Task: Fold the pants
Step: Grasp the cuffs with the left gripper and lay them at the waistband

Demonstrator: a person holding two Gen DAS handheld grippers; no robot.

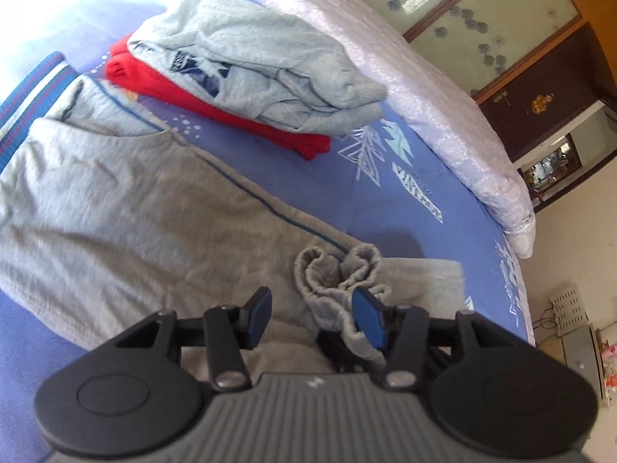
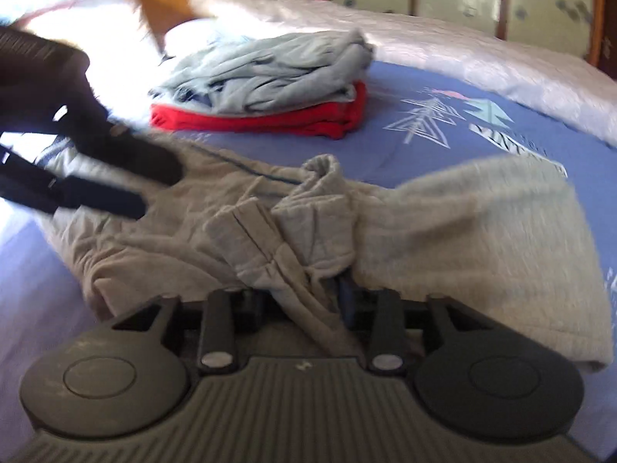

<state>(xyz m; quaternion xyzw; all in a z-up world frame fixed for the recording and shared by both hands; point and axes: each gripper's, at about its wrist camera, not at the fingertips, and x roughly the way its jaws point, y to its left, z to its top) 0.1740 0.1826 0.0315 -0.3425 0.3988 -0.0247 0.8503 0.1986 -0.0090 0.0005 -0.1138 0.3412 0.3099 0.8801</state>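
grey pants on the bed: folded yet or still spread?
Partly folded, not finished. The grey pants lie doubled over on the blue sheet, with the cuffs bunched loosely on top.

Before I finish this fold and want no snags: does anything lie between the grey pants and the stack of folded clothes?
Nothing visible does. Only bare blue bedsheet lies between the grey pants and the folded stack, light grey garment atop red. The white quilt lies beyond the stack.
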